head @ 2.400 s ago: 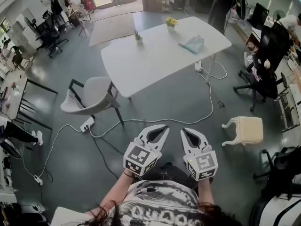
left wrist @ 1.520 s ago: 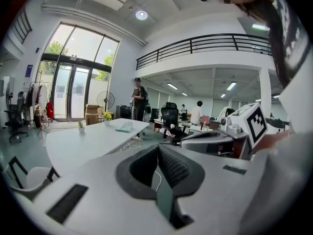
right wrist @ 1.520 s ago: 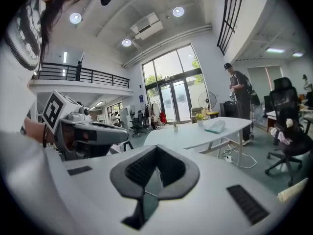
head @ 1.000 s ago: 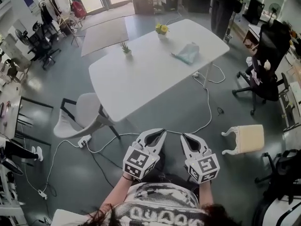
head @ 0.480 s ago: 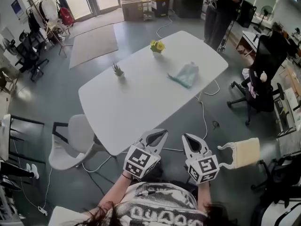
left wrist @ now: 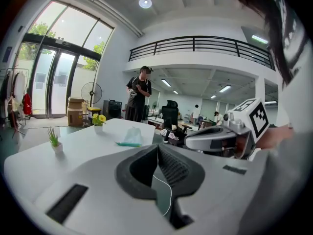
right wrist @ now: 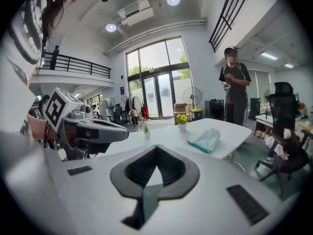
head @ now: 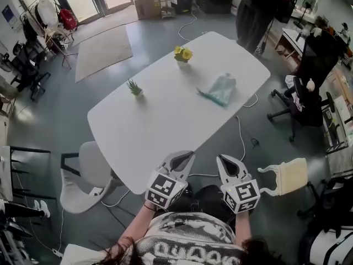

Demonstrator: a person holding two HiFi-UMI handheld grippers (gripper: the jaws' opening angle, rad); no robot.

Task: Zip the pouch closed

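A pale teal pouch lies on the far right part of the white table, and it also shows as the pouch and the pouch in the gripper views. My left gripper and right gripper are held side by side in front of my body, at the table's near edge and well short of the pouch. Both are shut with nothing between the jaws. The left gripper and the right gripper each show closed tips in their own views.
A small green plant and a pot of yellow flowers stand on the table. A grey chair is at the table's near left, a cream stool at the right. A person stands beyond the table, and cables run over the floor.
I have come closer to the table: its near edge now lies just ahead of the gripper tips. Both grippers stay shut and side by side.
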